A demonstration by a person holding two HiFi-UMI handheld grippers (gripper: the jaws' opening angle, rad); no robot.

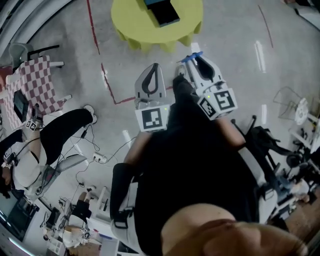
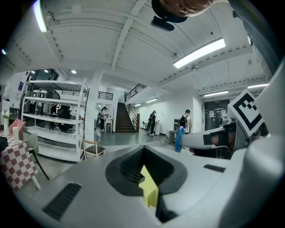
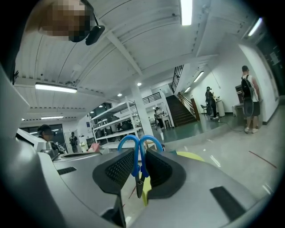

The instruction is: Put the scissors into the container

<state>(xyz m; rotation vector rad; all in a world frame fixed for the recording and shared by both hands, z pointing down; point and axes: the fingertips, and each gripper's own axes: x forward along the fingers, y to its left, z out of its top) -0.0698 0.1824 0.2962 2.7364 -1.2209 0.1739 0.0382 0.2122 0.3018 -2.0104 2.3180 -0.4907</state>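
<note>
Blue-handled scissors (image 1: 191, 57) are pinched in my right gripper (image 1: 196, 56), which is shut on them. In the right gripper view the blue handle loops (image 3: 139, 147) stick out past the fingertips and the dark blades point back between the pads. My left gripper (image 1: 154, 66) is held beside it at the left, shut with nothing in it; its jaws meet at the tip (image 2: 143, 149). Ahead, a round yellow table (image 1: 145, 27) carries a dark container (image 1: 163, 12) with a blue inside. Both grippers are short of the table, held over the floor.
Red tape lines (image 1: 107, 82) cross the grey floor before the table. A seated person (image 1: 60, 132) and a checkered chair (image 1: 32, 80) are at the left, with cables on the floor. Gear and a stand (image 1: 292, 107) crowd the right. White shelving (image 2: 53, 120) stands in the hall.
</note>
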